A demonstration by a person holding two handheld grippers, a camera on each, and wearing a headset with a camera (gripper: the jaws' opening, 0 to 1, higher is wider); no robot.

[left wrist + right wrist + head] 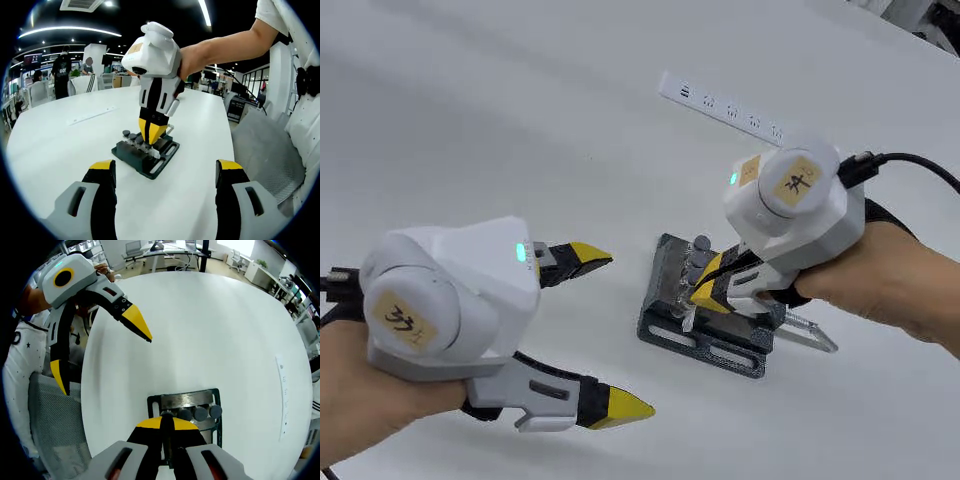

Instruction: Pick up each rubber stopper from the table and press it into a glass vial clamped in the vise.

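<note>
A dark vise (692,338) stands on the white table (520,120) and clamps a row of glass vials capped with grey rubber stoppers (701,243). My right gripper (703,292) is shut, its yellow tips pointing down onto the near end of the row. From its own view the shut tips (167,419) rest at the leftmost vial, with three stoppers (200,413) beside them along the vise (156,401). My left gripper (630,333) hovers open to the left of the vise, holding nothing. Its view looks between its open jaws (165,167) at the vise (152,169), stoppers (126,133) and right gripper (151,140).
A white power strip (725,108) lies at the far side of the table, also visible as a power strip (281,390) from the right gripper. A mesh chair (270,150) stands by the table edge. Bare tabletop surrounds the vise.
</note>
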